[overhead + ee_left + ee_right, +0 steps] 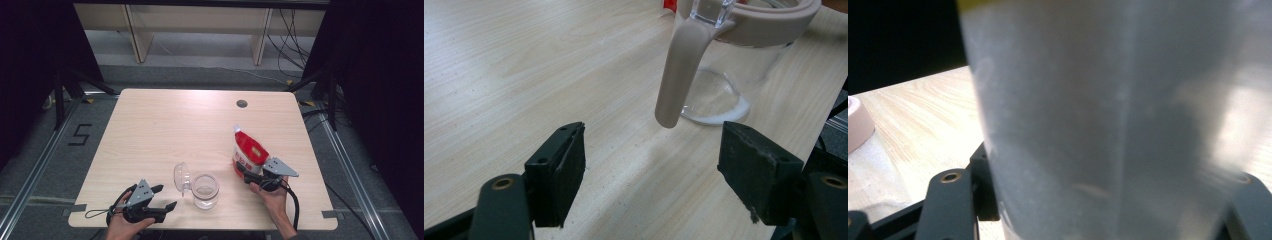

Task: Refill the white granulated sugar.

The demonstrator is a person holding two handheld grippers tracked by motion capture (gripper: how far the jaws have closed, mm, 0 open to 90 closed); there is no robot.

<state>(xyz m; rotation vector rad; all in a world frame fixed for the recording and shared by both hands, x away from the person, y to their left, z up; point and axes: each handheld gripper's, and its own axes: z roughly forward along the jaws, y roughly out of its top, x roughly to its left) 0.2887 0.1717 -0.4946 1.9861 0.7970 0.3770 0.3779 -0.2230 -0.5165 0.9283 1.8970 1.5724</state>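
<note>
Red and white pouch (pixel 248 151) stands upright at the right front part of the table (pixel 165 125), spout end up, leaning a bit toward the far side. Its lower end sits between the jaws of the right gripper (pixel 254 176), which comes at it from the near side. In the right gripper view the pouch (pixel 1108 120) shows as a pale blurred surface right against the camera, one black jaw arm on each side of it at the bottom. The view is too close and blurred to say for sure, but the pads look set against the pouch sides, so probably a grip, with the jaws at a medium-wide gap. The person's right hand (pixel 272 197) holds the gripper body from below.

Just left of the pouch, apart from it, stands a clear glass jar (pixel 205 190), its hinged lid (pixel 181 177) flipped open and standing up at its left side. In the left gripper view the jar (pixel 744 60) has a beige rim, a beige clasp hanging down the front and a little white powder at the bottom.

Left gripper (pixel 162 196) is near the front left edge, jaws wide apart with nothing between them, pointing toward the jar, clear of it.
</note>
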